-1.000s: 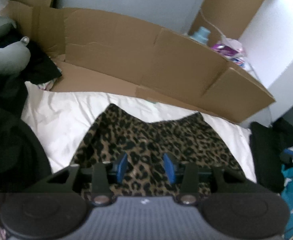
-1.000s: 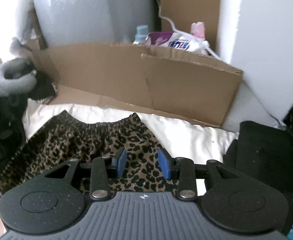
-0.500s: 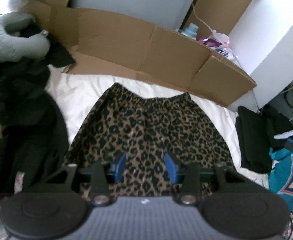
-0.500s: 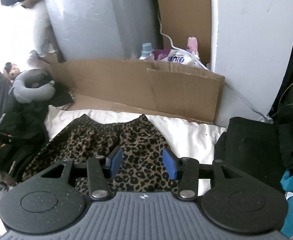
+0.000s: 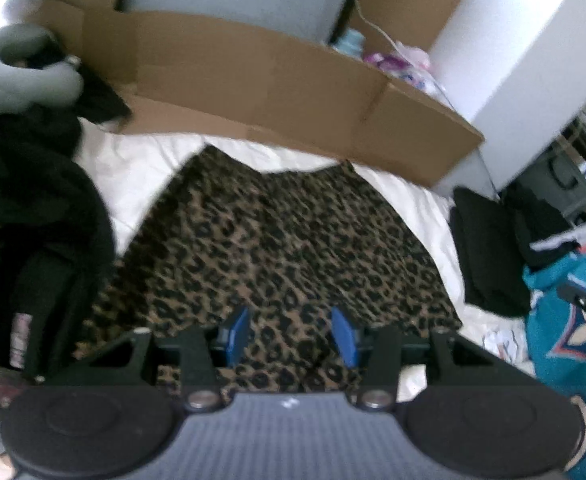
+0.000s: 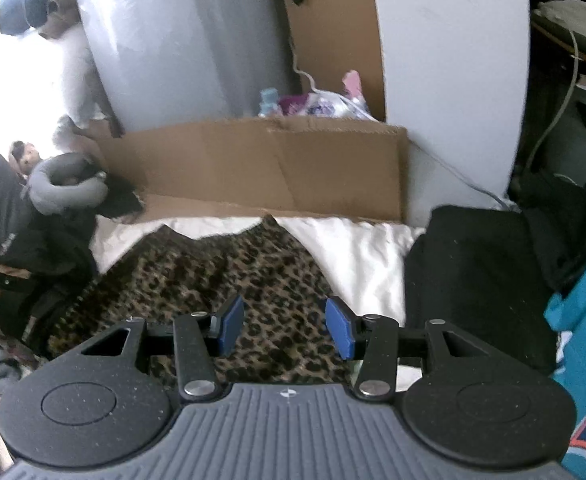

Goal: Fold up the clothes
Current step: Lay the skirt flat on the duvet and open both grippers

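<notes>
- My left gripper (image 5: 289, 336) hangs over the near hem of the leopard skirt (image 5: 277, 248); its blue pads stand apart and hold nothing.
- My right gripper (image 6: 283, 327) is also about half open and empty above the skirt's right side.
- The skirt lies flat on the white sheet (image 5: 133, 168), waistband on the far side.
- Black clothes (image 6: 473, 280) lie beside it at the right.
- Behind stands a cardboard wall (image 5: 261, 80).
</notes>
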`<control>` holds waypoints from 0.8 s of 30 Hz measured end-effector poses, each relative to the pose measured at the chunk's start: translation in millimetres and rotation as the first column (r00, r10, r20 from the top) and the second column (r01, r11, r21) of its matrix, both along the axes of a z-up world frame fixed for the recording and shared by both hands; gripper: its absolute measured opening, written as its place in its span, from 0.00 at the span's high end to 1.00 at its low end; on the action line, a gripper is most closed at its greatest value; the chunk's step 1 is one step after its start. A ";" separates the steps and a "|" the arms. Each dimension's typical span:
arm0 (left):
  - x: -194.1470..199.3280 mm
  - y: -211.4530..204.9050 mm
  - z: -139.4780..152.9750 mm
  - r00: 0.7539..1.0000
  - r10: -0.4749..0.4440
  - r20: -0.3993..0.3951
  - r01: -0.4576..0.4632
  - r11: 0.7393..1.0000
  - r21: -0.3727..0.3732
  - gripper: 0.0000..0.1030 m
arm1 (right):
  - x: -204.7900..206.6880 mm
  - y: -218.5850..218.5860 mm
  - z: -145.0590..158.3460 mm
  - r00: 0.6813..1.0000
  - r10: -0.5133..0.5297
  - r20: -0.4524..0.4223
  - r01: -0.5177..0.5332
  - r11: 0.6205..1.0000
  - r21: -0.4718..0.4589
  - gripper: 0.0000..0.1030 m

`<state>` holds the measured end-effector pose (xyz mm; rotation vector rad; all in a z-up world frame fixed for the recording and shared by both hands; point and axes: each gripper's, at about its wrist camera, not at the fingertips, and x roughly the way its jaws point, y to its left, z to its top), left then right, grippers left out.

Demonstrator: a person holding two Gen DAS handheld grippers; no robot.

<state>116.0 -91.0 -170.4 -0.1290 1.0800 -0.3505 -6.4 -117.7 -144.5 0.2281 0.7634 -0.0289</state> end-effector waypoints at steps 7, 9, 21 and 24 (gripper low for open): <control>-16.5 -34.0 -62.5 0.993 -0.106 -0.057 0.104 0.994 -0.028 0.53 | -0.6 -5.1 -59.1 0.996 -0.018 -0.092 0.019 1.000 0.015 0.49; -22.0 -40.1 -81.3 0.988 -0.130 -0.083 0.127 0.991 -0.032 0.53 | 0.8 -5.6 -75.9 0.994 -0.022 -0.108 0.025 0.999 0.021 0.49; -32.1 -41.6 -162.8 0.963 -0.186 -0.193 0.181 0.983 -0.044 0.51 | 23.4 -15.9 -150.6 0.983 -0.072 -0.166 0.085 0.994 0.070 0.49; -37.0 -44.6 -180.6 0.962 -0.199 -0.185 0.198 0.980 -0.025 0.48 | 36.3 -16.2 -170.2 0.978 -0.072 -0.195 0.087 0.994 0.066 0.49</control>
